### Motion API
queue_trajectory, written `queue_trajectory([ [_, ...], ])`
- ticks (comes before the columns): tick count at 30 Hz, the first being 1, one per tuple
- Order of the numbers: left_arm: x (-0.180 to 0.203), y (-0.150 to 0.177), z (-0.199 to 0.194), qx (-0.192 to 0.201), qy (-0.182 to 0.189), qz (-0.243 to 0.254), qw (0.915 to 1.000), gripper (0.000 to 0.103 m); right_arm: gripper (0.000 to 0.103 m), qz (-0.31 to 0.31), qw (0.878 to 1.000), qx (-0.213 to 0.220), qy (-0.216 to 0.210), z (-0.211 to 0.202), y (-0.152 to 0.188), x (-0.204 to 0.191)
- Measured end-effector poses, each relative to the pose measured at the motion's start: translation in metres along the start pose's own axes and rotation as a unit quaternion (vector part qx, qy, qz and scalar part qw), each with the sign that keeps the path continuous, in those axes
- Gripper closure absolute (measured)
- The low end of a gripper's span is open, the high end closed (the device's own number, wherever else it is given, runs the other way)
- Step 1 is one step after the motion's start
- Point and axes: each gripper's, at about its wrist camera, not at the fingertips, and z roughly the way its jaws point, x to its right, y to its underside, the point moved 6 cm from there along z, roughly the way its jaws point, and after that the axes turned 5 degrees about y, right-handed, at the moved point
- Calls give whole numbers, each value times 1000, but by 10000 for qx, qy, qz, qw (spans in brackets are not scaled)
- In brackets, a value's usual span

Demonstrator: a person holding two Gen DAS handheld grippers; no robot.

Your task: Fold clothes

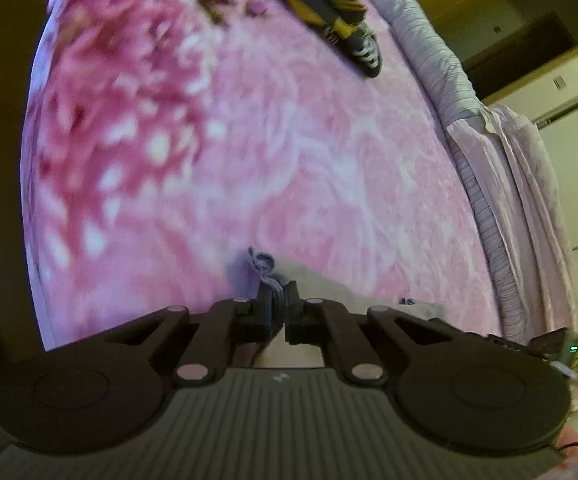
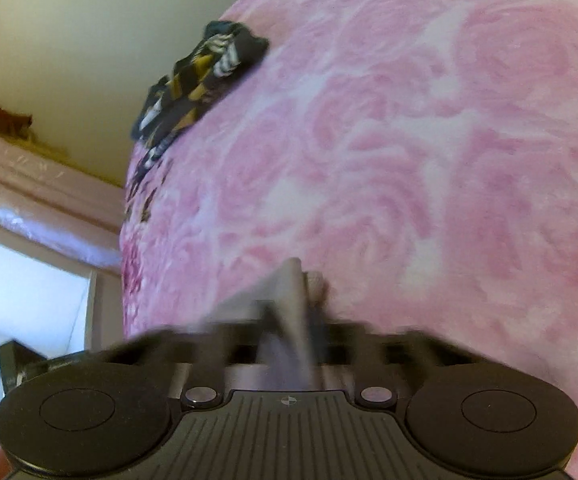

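Left gripper (image 1: 277,300): jaws clenched on a thin bunch of pale lilac cloth (image 1: 267,270), only a small tuft poking out past the tips. Right gripper (image 2: 289,320): heavily blurred, but a grey-lilac fold of the same-looking cloth (image 2: 285,296) runs down between the fingers, so it reads as clamped on fabric. Can't confirm how deep the bite is.

The garment sits at the near edge of both views, right at the tips, over the pink floral bedspread (image 1: 329,168). Most of it is hidden below the gripper bodies, so I can't tell its shape or fold stage.

Second item: dark yellow-and-white patterned garment (image 2: 197,84), crumpled at the far side of the bed, well apart from both grippers.

Risks:
- Left grip is shallow, on an edge or cord-like bit. Any tug from the other side likely pulls it free.
- Blur on the right suggests fast motion; cloth may slip or swing, and the fold lands skewed.
- Soft bedspread could drag up with the cloth if the tips dip low.
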Motion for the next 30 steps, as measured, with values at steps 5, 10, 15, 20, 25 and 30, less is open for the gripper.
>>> queue_trajectory([
  [5, 21, -31, 9, 291, 259, 487, 9981, 101, 100, -17, 9961, 873, 85, -24, -11, -1],
  [10, 22, -38, 54, -250, -176, 681, 9972, 96, 87, 347, 9957, 483, 706, 2, -14, 16],
  [15, 7, -27, 21, -289, 64, 200, 9994, 78, 58, 763, 9953, 536, 257, -28, -5, 27],
  [20, -10, 6, -3, -644, 186, -127, 9977, 77, 57, 790, 9969, -54, -36, -36, 24, 35],
  [25, -8, 3, 8, -520, 403, -337, 9973, 76, 58, 799, 9966, -17, -219, -25, 23, 34],
  [30, -4, -11, 27, -559, 566, -304, 9964, 77, 58, 805, 9959, 66, -413, -8, 9, 32],
])
